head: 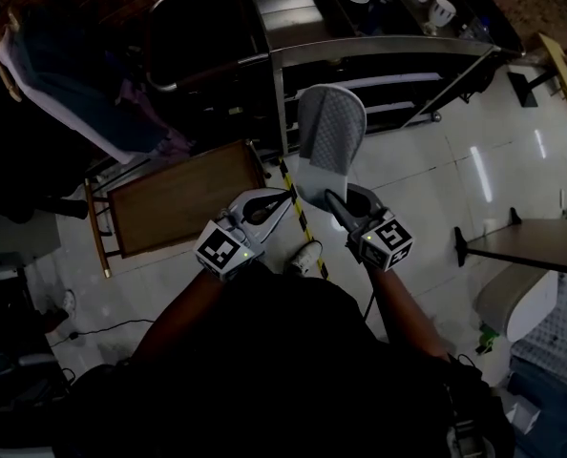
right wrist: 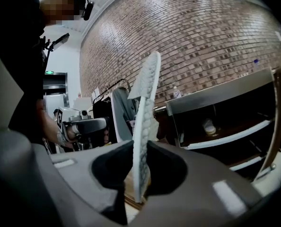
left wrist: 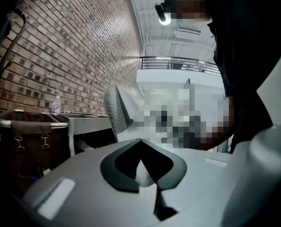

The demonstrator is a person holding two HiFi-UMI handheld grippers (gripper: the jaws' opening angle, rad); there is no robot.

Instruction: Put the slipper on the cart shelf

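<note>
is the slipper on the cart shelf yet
No, the right tongs hold the slipper upright in the air, short of the cart.

A tall, brick-walled service hall — brick wall [right wrist: 202, 37], glossy tile floor [head: 455, 189], steel cart [head: 360, 51] far ahead, hung garments [head: 73, 93] far left.

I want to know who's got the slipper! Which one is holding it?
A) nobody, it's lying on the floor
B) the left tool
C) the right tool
C: the slipper stands on its edge, pinched between the jaws of the right tool, up in the air in front of the cart.
</note>
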